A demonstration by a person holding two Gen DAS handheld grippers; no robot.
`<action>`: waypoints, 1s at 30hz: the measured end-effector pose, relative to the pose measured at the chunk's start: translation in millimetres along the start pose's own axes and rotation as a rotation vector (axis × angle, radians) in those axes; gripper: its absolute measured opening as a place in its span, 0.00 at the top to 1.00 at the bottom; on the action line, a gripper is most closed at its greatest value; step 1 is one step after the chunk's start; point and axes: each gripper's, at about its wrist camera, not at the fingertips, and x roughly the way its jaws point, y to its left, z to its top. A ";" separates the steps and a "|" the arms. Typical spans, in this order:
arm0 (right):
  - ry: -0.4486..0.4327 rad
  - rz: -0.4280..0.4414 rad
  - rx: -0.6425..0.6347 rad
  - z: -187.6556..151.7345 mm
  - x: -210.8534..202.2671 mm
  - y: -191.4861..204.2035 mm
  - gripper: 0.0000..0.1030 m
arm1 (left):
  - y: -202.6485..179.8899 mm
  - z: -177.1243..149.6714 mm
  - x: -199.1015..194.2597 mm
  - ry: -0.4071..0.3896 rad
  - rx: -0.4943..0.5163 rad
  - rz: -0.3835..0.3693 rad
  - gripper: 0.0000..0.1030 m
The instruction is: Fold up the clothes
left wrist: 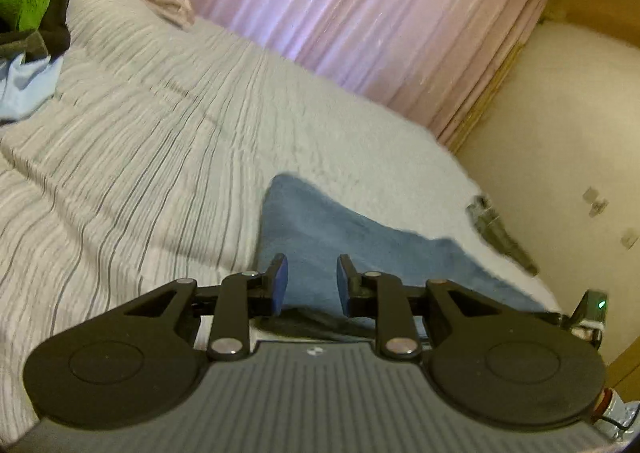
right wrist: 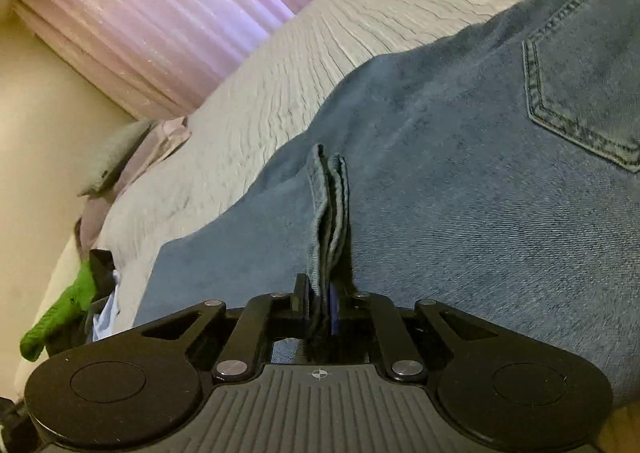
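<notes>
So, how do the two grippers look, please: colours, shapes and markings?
They look alike. The left gripper and right gripper each have black linkage arms with silver rivets, two round black discs, blue pads on the fingers, and a grey ribbed body bearing a small white crosshair mark.

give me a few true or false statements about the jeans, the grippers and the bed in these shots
1. The right gripper is shut on a fold of the blue denim jeans. True.
2. The left gripper grips the jeans too. False: its jaws stand apart, nothing pressed between them.
3. The jeans lie on a bare wooden floor. False: they lie on the pale striped bedspread.
4. A stitched back pocket faces up. True.
5. Pink curtains hang behind the bed. True.
</notes>
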 end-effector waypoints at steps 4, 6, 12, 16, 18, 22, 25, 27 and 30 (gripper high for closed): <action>0.018 0.037 0.107 3.1 -10.8 4.1 0.93 | -4.7 4.2 11.4 0.022 0.032 0.018 0.80; 0.039 0.031 0.176 2.9 -11.3 -3.1 0.93 | -8.5 7.9 15.2 0.021 0.058 0.022 0.80; 0.042 -0.104 0.051 12.9 -4.7 9.4 0.68 | -20.4 20.3 37.0 0.081 0.140 0.056 0.80; -0.111 -0.274 -0.305 -0.4 -22.3 56.2 0.44 | -31.4 24.1 49.5 0.110 0.188 0.056 0.80; -0.122 -0.290 -0.438 -12.3 -20.2 72.6 0.55 | -37.2 25.6 54.8 0.115 0.222 0.058 0.80; -0.014 -0.320 -0.534 -46.5 6.0 68.7 0.66 | -44.9 14.4 64.7 0.162 0.340 0.104 0.88; -0.007 -0.329 -0.556 -51.1 4.1 65.3 0.66 | -34.9 -5.5 71.4 0.215 0.415 0.172 0.94; -0.007 -0.319 -0.531 -34.5 -0.6 72.8 0.66 | -26.0 -13.0 73.4 0.234 0.429 0.198 0.94; -0.091 -0.307 -0.555 -9.8 0.0 90.5 0.66 | -30.0 0.3 70.9 0.221 0.416 0.203 0.94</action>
